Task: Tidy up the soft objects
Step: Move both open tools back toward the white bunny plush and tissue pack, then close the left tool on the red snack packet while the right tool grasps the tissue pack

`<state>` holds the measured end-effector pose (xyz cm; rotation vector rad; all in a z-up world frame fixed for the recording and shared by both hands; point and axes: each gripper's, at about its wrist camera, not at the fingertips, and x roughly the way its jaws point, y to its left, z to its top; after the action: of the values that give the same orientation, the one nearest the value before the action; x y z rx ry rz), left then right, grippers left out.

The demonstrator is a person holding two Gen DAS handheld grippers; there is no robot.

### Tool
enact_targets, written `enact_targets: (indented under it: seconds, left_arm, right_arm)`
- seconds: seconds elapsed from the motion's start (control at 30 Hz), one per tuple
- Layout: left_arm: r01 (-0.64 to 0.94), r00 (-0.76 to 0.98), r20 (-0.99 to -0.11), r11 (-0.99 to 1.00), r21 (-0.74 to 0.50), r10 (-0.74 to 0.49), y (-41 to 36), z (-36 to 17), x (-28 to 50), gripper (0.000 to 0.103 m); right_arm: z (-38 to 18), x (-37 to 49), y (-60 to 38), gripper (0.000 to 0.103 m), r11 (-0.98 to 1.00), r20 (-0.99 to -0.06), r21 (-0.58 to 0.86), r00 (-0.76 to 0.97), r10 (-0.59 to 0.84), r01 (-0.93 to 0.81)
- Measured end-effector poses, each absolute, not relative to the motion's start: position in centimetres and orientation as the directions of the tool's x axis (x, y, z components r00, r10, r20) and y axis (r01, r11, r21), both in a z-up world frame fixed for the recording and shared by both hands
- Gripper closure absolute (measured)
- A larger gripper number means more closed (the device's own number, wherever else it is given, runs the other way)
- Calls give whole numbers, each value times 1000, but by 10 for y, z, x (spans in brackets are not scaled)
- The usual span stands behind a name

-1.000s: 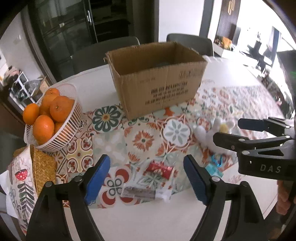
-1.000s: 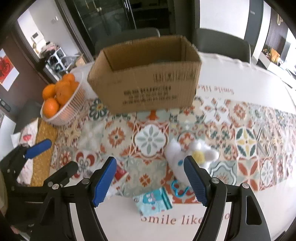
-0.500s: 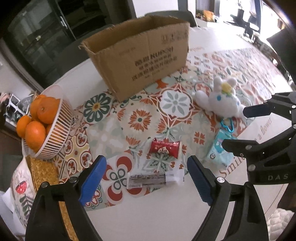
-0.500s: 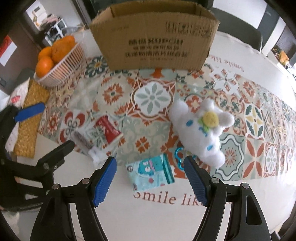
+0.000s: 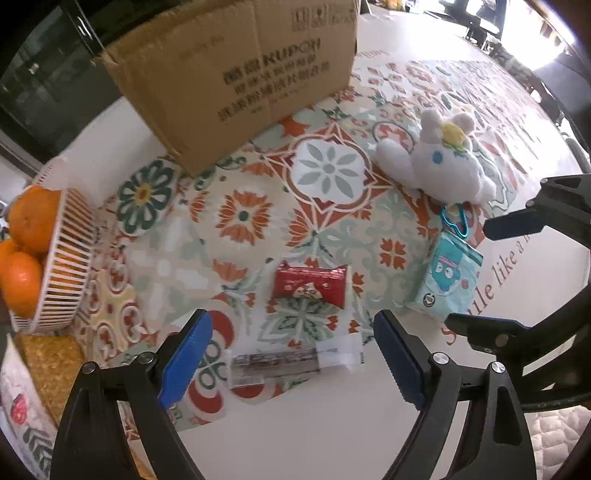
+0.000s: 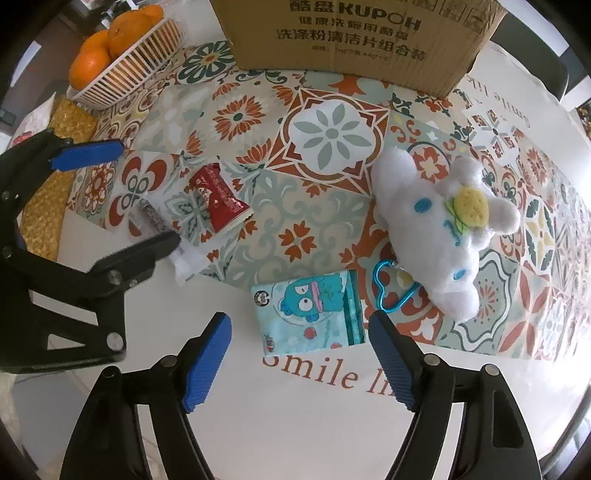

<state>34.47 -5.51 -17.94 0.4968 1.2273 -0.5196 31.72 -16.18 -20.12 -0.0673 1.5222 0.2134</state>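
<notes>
plush bunny (image 6: 439,225): white, fluffy, yellow flower on its head, blue heart clip (image 6: 393,284) at one end; lies on the patterned tile mat (image 6: 332,133), right of centre, before the cardboard box (image 6: 354,33).
handling: likely light and squashy, will give under the pads; the fat body looks the best hold, not the ears or clip.
tissue pack (image 6: 310,310): flat, soft, glossy cartoon wrap, touching the clip, on the mat's near edge.
red snack packet (image 5: 310,286): crinkly foil, probably slippery.
long clear sachet (image 5: 295,363): thin, flat.
right gripper (image 6: 299,354): fingers wide apart, empty, over the tissue pack.
left gripper (image 5: 291,363): fingers wide apart, empty, above the sachet.
wire basket (image 5: 70,258): oranges, far left.
</notes>
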Motion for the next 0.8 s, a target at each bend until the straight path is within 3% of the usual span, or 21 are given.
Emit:
enact_targets:
  seconds: [0.63, 0.8]
  left_arm:
    - [624, 127, -986, 782, -2, -104, -76, -227, 372, 14]
    - [600, 113, -988, 800, -16, -105, -77, -239, 380, 20]
  right_arm:
    - [-241, 331, -170, 23, 985, -991, 130, -34, 127, -114]
    - [-250, 333, -167, 23, 984, -990, 140, -37, 136, -108]
